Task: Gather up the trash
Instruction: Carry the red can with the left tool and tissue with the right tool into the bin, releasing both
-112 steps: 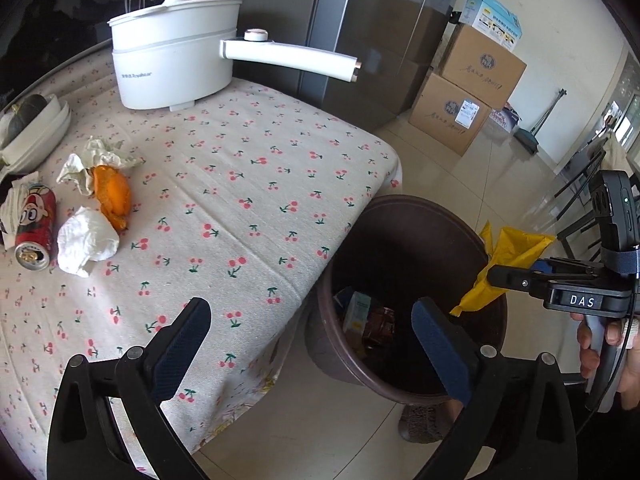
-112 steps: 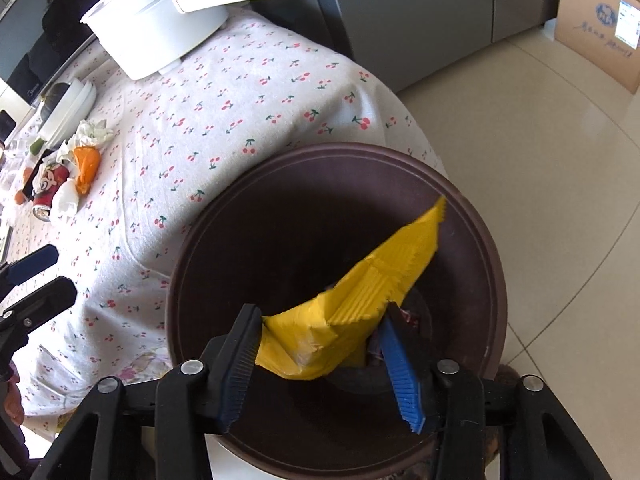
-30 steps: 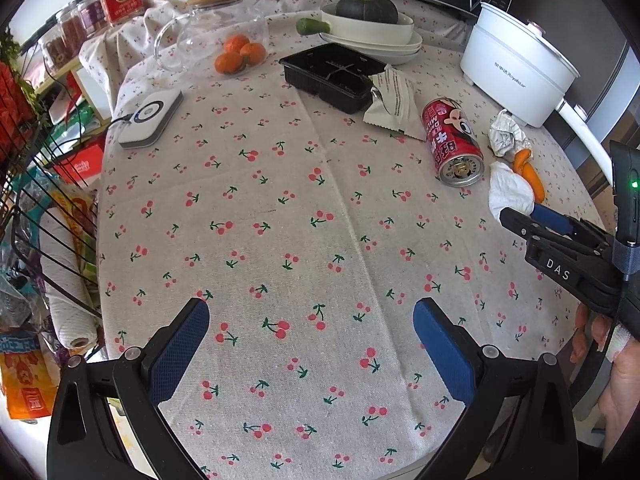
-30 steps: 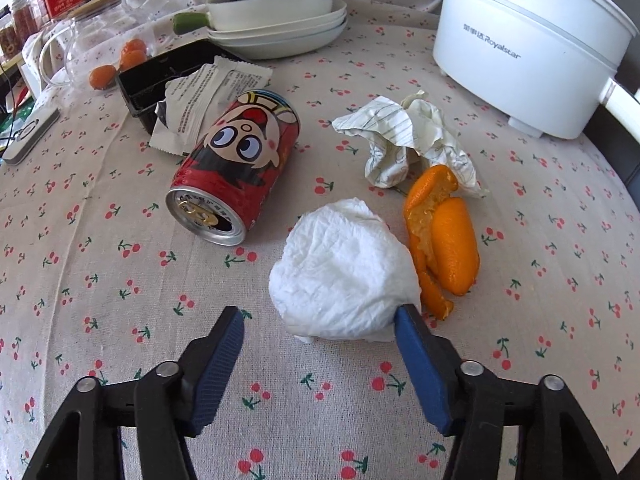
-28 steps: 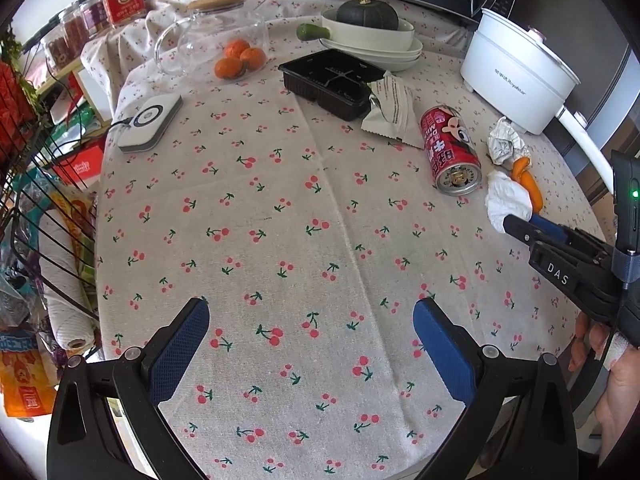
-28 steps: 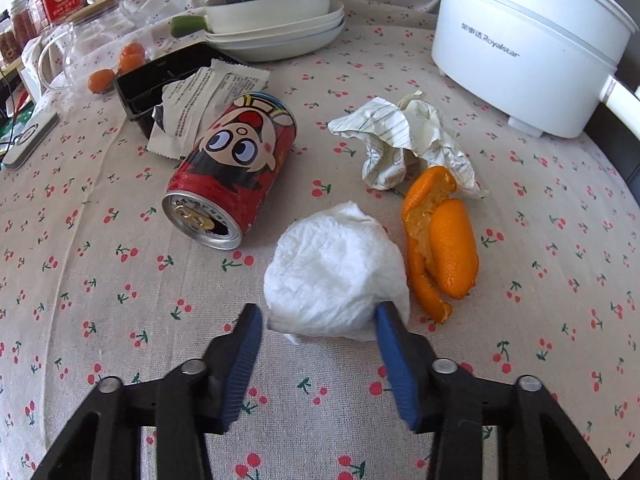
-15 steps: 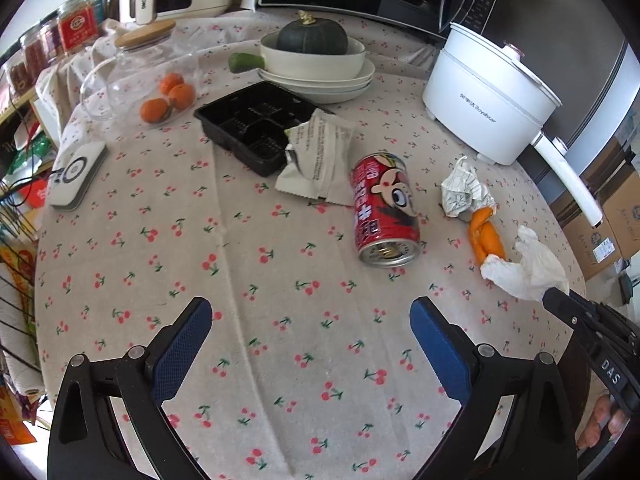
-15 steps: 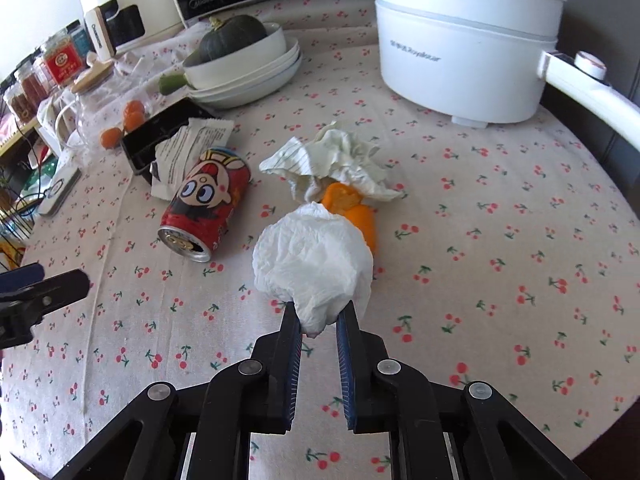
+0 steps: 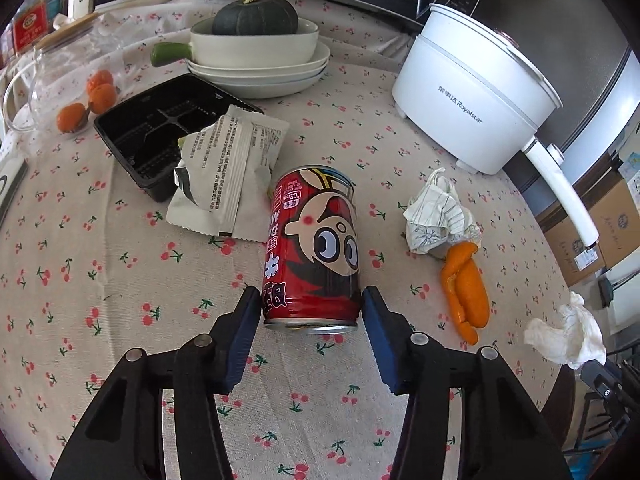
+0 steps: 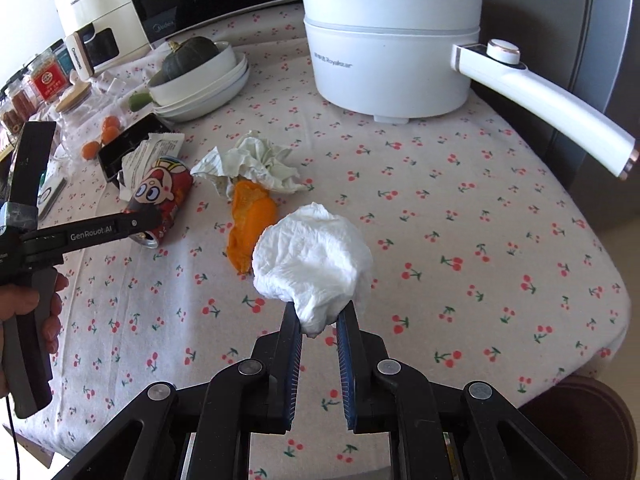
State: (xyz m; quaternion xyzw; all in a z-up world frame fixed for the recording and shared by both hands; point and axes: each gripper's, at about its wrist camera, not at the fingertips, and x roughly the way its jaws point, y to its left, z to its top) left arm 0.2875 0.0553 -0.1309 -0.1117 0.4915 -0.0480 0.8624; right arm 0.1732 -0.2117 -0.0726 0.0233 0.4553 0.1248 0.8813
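Two grippers work over the bench [image 9: 120, 280]: the left gripper [image 9: 312, 316] brackets the red can [image 9: 316, 248] lying on its side, pads touching or nearly so, while the right gripper [image 10: 318, 328] pinches a white tissue wad [image 10: 316, 256] beside the orange peel [image 10: 250, 220].

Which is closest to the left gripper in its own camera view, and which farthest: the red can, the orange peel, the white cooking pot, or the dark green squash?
From the left gripper:
1. Red can, lying on its side between the fingers.
2. Orange peel, to the right on the tablecloth.
3. White cooking pot, farther back on the right.
4. Dark green squash, in a bowl at the back.
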